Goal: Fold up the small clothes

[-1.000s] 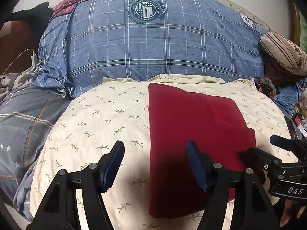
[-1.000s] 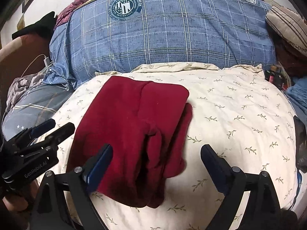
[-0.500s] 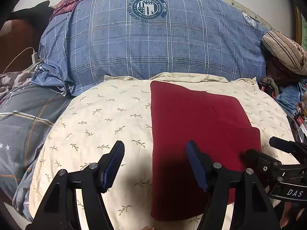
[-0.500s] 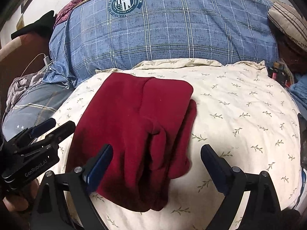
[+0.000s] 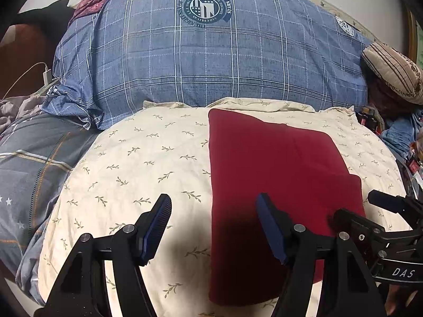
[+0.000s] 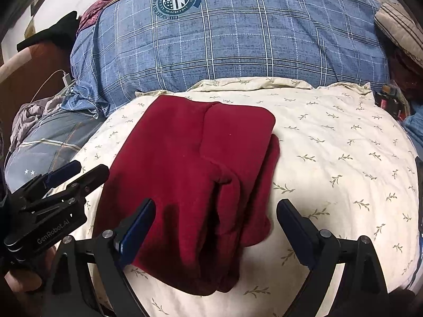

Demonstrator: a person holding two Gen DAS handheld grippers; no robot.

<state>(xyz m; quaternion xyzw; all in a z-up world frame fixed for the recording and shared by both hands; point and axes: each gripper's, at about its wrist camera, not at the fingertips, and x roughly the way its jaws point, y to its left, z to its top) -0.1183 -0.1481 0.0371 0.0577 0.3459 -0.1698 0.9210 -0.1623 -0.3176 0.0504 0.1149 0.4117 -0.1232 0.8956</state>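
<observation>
The red garment lay folded on the cream pillow, soft, light, likely best pinched at a near corner; left claw and right claw hovered released, empty

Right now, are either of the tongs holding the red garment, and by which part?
Nothing is held. The left tongs and right tongs both hang open over the red garment.

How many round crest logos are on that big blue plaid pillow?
2 on the blue plaid pillow: a large round crest at top centre, a smaller crest near its right end. Others may be hidden.
</observation>
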